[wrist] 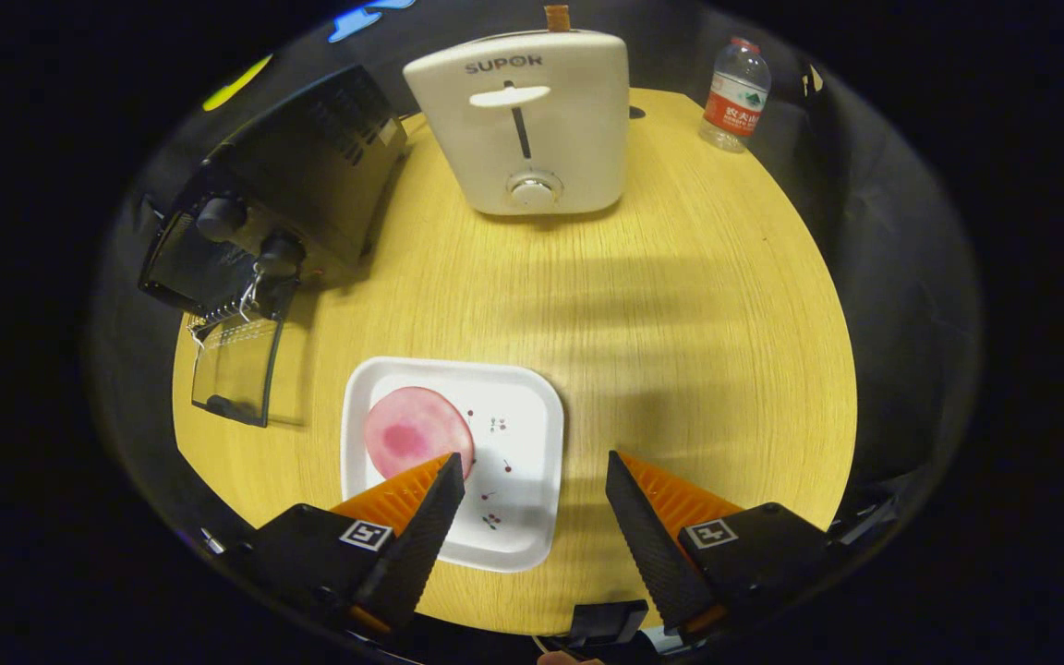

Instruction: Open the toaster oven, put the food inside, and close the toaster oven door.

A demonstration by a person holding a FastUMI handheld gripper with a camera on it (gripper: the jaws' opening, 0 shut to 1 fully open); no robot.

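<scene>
- The tool [532, 480] hovered above the near side of the bench [698, 305], its fingers spread well apart and clamped on nothing.
- The food [417, 434], a flat round pink slice with a darker pink centre, lay on the left half of a white square plate [518, 434]. The left finger overlapped the slice's near edge in the view; whether it touched could not be told.
- The plate carried a few small dark red specks on its bare right half and sat on the bench just ahead of the fingers.
- The toaster oven [296, 199], a dark box with two knobs on its front, stood at the far left of the bench, well apart from the plate. Its glass door [236, 369] hung open and lay flat toward the near side, with a wire rack edge showing at the opening.
- Judgement: the open door indicated the first step was done; the wide finger stance over the plate suited an approach to pick up the slice.
- A white pop-up toaster [527, 120] stood at the far middle of the bench and a water bottle [735, 92] at the far right; neither belonged to the task.
</scene>
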